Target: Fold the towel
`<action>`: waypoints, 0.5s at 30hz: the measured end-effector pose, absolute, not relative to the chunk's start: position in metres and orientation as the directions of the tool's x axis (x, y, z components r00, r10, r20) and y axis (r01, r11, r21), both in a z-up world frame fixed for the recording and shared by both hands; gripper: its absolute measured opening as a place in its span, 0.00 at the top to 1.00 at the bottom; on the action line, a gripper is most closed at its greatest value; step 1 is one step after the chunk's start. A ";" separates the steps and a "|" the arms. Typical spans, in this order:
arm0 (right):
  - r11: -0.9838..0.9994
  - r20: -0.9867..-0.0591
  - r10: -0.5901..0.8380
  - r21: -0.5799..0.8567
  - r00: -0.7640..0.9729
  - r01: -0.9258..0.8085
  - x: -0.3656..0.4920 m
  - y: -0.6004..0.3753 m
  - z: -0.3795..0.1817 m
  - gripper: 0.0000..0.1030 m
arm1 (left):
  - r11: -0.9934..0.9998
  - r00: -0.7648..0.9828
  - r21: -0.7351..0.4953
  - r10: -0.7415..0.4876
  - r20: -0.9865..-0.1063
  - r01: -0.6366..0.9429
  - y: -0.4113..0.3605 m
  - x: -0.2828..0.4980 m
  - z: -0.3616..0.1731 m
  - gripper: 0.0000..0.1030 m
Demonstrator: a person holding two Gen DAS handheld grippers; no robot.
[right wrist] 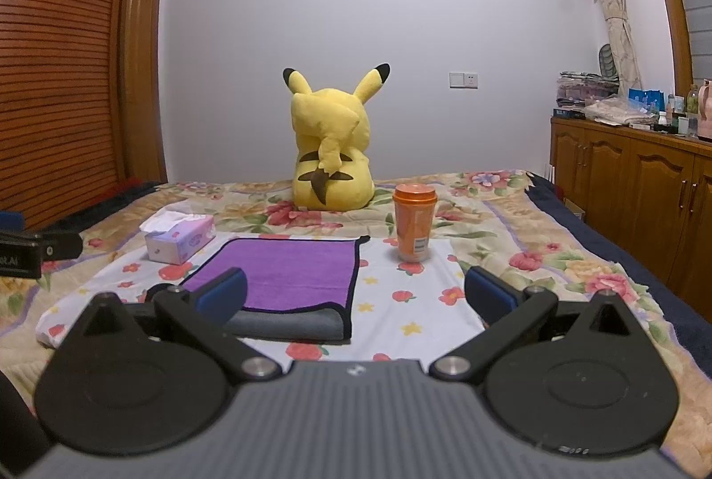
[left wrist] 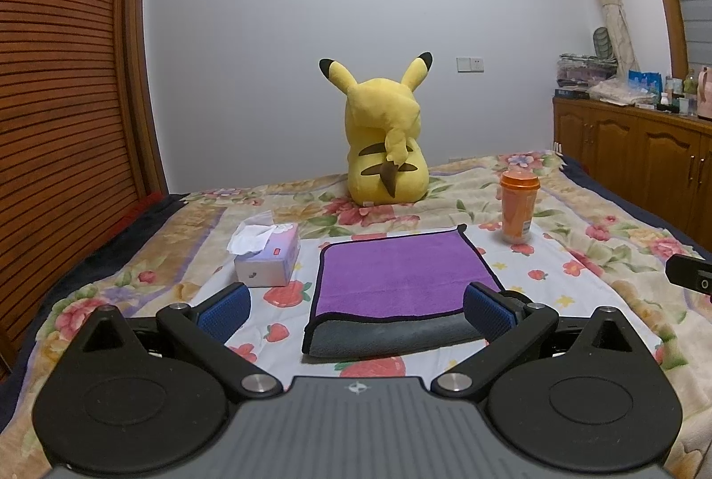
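A purple towel (left wrist: 400,279) with black trim and a grey underside lies folded on the floral bedspread, its folded edge nearest me. It also shows in the right wrist view (right wrist: 285,279). My left gripper (left wrist: 356,312) is open and empty, its blue pads on either side of the towel's near edge, just above it. My right gripper (right wrist: 356,299) is open and empty, hovering by the towel's near right corner, with its left finger (right wrist: 222,292) over the towel.
A tissue box (left wrist: 267,256) stands left of the towel and an orange cup (left wrist: 518,207) to its right. A yellow Pikachu plush (left wrist: 385,136) sits behind. A wooden wardrobe is at the left, a cabinet (right wrist: 632,185) at the right.
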State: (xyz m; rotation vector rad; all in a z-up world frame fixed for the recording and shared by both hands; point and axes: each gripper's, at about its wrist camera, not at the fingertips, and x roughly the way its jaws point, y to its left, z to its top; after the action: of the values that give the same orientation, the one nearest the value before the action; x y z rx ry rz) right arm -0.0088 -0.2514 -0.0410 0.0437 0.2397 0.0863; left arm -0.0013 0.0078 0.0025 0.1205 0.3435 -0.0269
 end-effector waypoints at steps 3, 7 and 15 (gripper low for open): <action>0.995 -0.236 0.090 0.054 0.968 -0.079 -0.009 -0.252 -0.041 0.00 | 0.993 0.941 0.112 -0.005 -0.338 0.046 0.007 -0.001 0.003 0.00; 0.995 -0.235 0.090 0.054 0.968 -0.079 -0.009 -0.251 -0.041 0.00 | 0.993 0.941 0.112 -0.004 -0.338 0.045 0.007 -0.001 0.003 0.00; 0.996 -0.235 0.089 0.053 0.968 -0.078 -0.009 -0.252 -0.041 0.00 | 0.993 0.941 0.112 -0.004 -0.337 0.044 0.007 -0.002 0.003 0.00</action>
State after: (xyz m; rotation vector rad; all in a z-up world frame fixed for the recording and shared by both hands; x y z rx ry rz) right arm -0.0086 -0.2519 -0.0410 0.0435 0.2395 0.0843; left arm -0.0016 0.0068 0.0028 0.1193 0.3433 -0.0247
